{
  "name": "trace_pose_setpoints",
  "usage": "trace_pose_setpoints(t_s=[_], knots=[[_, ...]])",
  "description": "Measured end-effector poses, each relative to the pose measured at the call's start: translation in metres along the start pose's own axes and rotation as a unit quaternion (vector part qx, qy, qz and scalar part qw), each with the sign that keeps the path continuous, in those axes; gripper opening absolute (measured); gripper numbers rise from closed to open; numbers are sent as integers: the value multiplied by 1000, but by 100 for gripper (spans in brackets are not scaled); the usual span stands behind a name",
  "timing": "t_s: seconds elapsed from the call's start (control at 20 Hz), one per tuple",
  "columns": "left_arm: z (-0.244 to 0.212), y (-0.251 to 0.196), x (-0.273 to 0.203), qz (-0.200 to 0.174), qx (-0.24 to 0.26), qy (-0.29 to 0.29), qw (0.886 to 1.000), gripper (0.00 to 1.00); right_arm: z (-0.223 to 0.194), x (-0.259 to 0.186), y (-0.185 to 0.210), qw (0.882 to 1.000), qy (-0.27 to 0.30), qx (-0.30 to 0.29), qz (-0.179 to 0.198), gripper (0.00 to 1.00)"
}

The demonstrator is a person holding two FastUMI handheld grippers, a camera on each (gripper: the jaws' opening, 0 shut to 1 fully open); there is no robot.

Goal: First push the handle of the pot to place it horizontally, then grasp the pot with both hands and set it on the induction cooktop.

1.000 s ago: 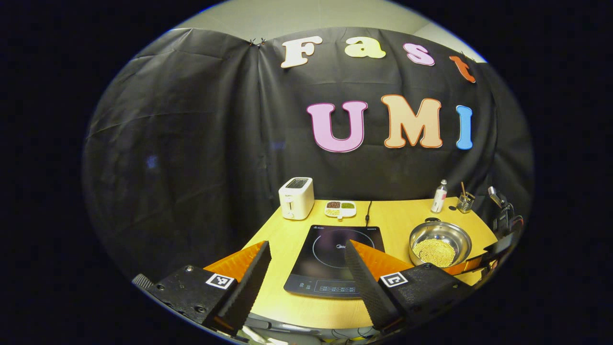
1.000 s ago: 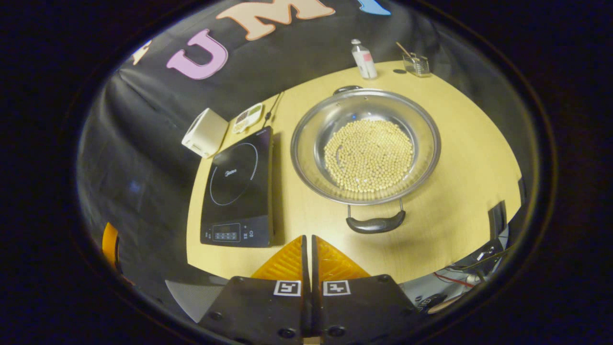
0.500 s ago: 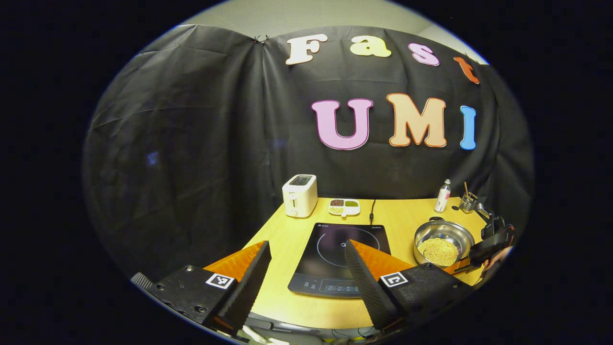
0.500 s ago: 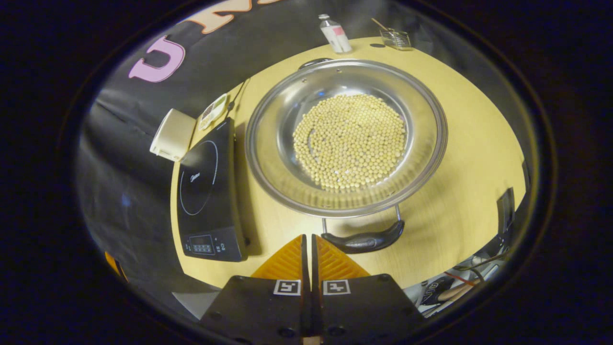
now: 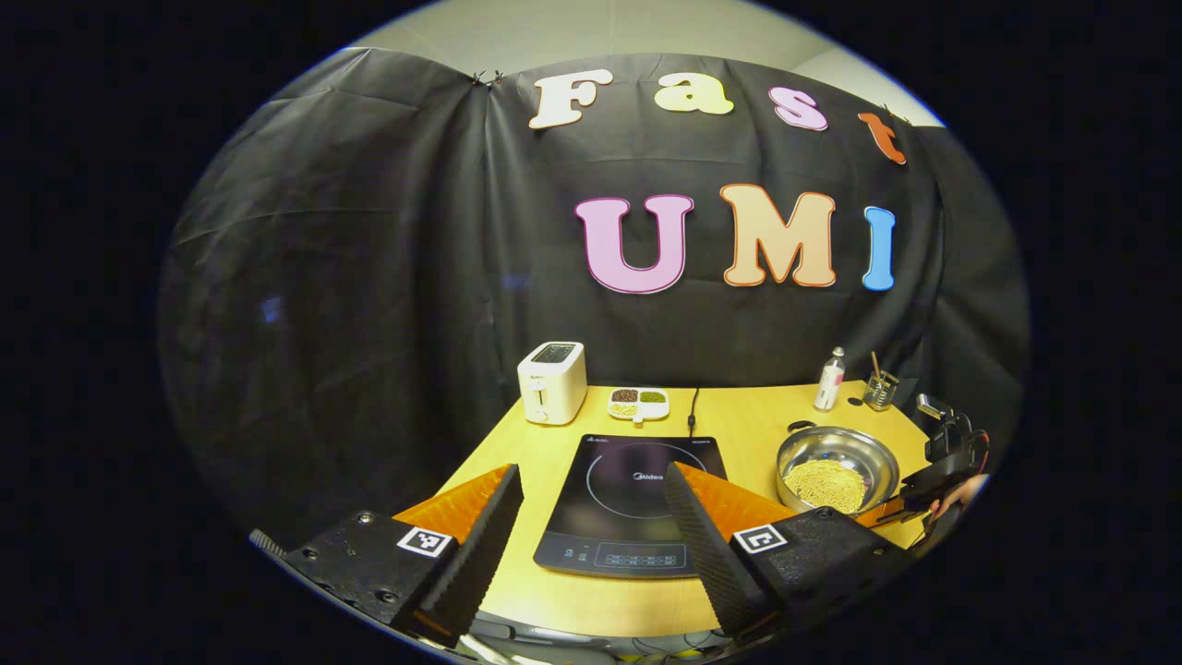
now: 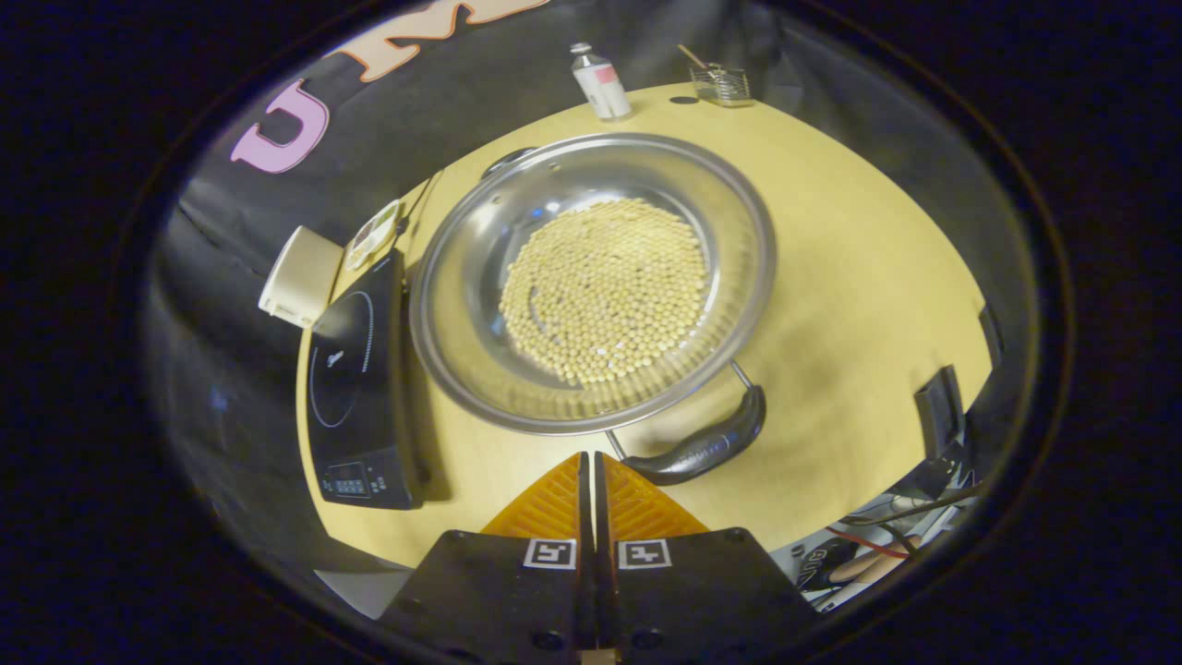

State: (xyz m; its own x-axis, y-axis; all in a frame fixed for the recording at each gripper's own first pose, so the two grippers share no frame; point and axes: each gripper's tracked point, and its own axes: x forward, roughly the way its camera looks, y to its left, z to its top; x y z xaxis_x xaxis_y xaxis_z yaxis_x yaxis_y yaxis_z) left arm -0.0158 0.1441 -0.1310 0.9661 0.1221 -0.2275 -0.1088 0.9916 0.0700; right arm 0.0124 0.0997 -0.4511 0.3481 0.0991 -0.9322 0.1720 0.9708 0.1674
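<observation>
Pot [image 6: 591, 282] has turned on the counter [image 6: 859, 268] beside the cooktop [image 6: 355, 388]; near handle [image 6: 706, 445] swung rightward. Right gripper [image 6: 588, 462], fingers together and empty, is at the handle's left end. Push under way. Left gripper [image 5: 591, 517] wide open, idle.

Closed hand-held gripper [image 6: 592, 459] touches the pot [image 6: 591, 277] handle [image 6: 706, 446] on the table [image 6: 859, 277].

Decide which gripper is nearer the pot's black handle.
Right. The right gripper sits right at the handle; the left gripper hovers off by the induction cooktop.
</observation>
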Motion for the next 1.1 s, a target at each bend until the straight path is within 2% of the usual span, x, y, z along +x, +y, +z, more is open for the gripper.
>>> trace_pose_setpoints(t_s=[0.1, 0.2, 0.25, 0.3, 0.45, 0.5, 0.55, 0.75, 0.8, 0.85, 0.95, 1.0, 1.1], knots=[[-4, -8, -4, -11, -14, 5, 1000, 95, 6, -3, -23, 1000, -8, -1, -26, 0], [-9, -11, -10, -18, -17, 11, 1000, 95, 12, -1, -42, 999, -12, -10, -50, 3], [-11, -11, -12, -19, -16, 12, 1000, 96, 15, 1, -49, 998, -12, -11, -53, 0], [-11, -11, -14, -20, -13, 13, 1000, 95, 18, 1, -53, 998, -12, -9, -55, 3], [-14, -5, -20, -15, 1, 16, 1000, 95, 30, 3, -65, 998, -13, -3, -60, 3], [-15, -3, -22, -14, 3, 16, 1000, 95, 34, 4, -68, 998, -12, -2, -60, 0], [-15, -2, -23, -12, 4, 17, 1000, 95, 38, 4, -72, 998, -10, -3, -64, 3], [-18, -3, -25, -11, -1, 27, 1000, 96, 58, 7, -83, 998, -6, -18, -68, 3], [-17, -4, -24, -11, 1, 28, 1000, 95, 63, 8, -85, 998, -1, -22, -65, 0], [-17, -4, -23, -10, 3, 28, 1000, 95, 66, 9, -88, 998, 1, -28, -64, 3], [-16, -8, -18, -5, 5, 32, 999, 95, 77, 12, -95, 997, 4, -45, -66, 0], [-17, -11, -14, -2, 4, 36, 999, 95, 82, 14, -97, 996, 5, -58, -66, 3], [-17, -20, -8, 3, -2, 43, 999, 95, 90, 17, -102, 995, 13, -79, -64, 3]])
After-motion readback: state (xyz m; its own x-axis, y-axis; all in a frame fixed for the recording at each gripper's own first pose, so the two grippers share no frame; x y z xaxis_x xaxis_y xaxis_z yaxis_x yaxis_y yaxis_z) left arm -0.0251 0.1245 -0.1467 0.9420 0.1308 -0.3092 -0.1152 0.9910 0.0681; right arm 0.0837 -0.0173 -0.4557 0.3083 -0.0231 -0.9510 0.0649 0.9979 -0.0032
